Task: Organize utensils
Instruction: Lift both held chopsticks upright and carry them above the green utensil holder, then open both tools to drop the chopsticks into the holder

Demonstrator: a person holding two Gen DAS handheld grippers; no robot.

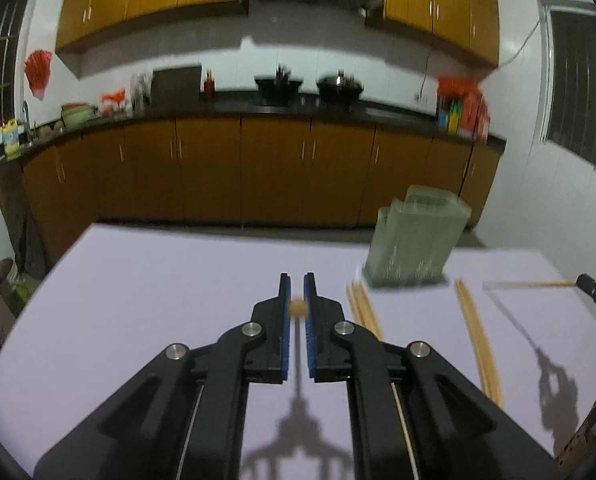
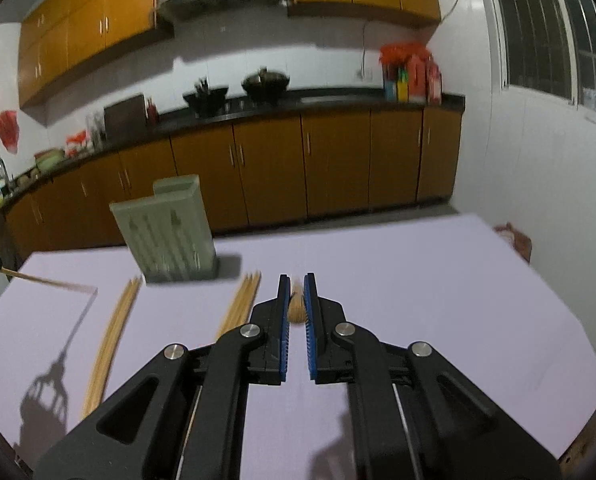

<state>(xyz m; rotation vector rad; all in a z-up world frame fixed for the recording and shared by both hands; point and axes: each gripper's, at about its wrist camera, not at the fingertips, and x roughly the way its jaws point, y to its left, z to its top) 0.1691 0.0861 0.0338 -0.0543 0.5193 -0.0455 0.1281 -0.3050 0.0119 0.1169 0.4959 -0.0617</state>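
Each gripper, left gripper (image 1: 297,285) and right gripper (image 2: 296,285), pinches one chopstick end-on above the table (image 1: 178,280), near a green holder (image 1: 415,236).

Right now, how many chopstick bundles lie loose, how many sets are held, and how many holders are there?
Loose chopstick bundles: 2
Held chopstick sets: 2, one in left gripper, one in right gripper
Green holder: 1
Total: 5

L black two-finger gripper w/ blue pads (image 1: 297,294) & R black gripper, blue pads (image 2: 296,294): both jaws nearly closed, each pinching a thin stick, above table.
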